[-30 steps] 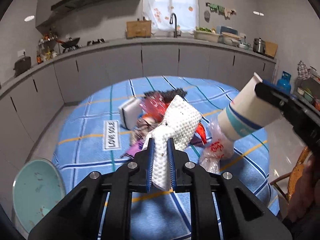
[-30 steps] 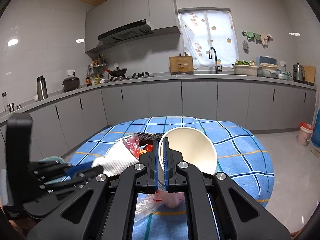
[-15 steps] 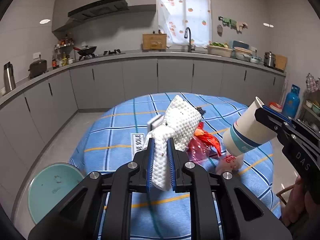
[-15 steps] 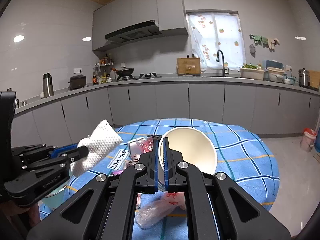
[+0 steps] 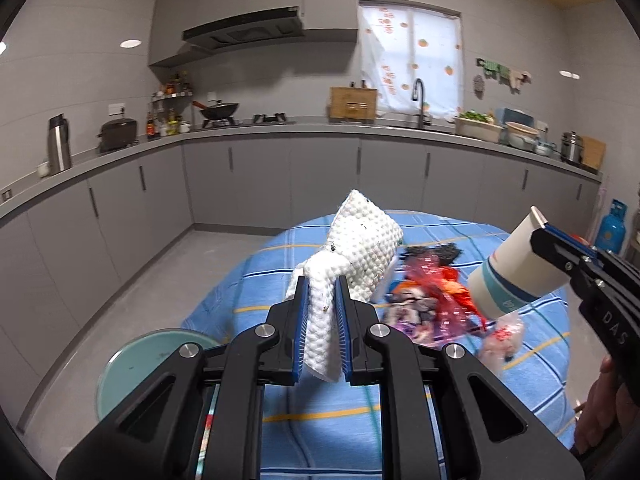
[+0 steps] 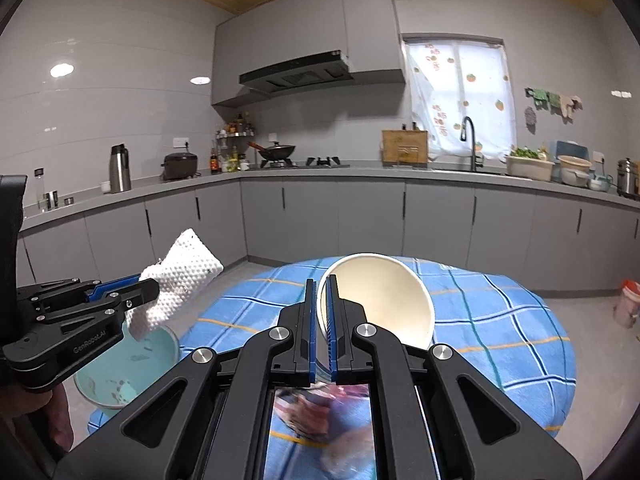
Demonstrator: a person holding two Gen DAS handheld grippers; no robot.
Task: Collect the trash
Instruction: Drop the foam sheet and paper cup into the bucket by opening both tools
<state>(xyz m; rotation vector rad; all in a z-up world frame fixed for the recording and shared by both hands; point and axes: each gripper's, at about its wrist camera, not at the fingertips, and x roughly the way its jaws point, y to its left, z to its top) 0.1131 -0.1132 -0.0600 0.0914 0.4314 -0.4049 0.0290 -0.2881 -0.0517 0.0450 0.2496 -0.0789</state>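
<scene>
My left gripper (image 5: 321, 316) is shut on a crumpled white paper towel (image 5: 352, 256), held up above the near edge of the table. The same paper towel (image 6: 176, 276) hangs over a teal trash bin (image 6: 120, 364) in the right wrist view. My right gripper (image 6: 321, 312) is shut on the rim of a white paper cup (image 6: 384, 300), its mouth facing the camera. In the left wrist view the paper cup (image 5: 516, 268) shows a blue band and tilts out from the right. Red and purple wrappers (image 5: 432, 296) and a clear plastic bag (image 5: 500, 336) lie on the blue checked tablecloth (image 5: 260, 296).
The teal trash bin (image 5: 148, 372) stands on the floor at the table's left. Grey kitchen cabinets (image 5: 320, 184) run along the back and left walls. A blue gas cylinder (image 5: 612, 232) stands far right. A small red-lidded bin (image 6: 626, 304) sits on the floor right.
Both grippers rose and swung left with their loads. The paper towel now hangs over the teal bin instead of over the table's trash pile. The cup stays gripped.
</scene>
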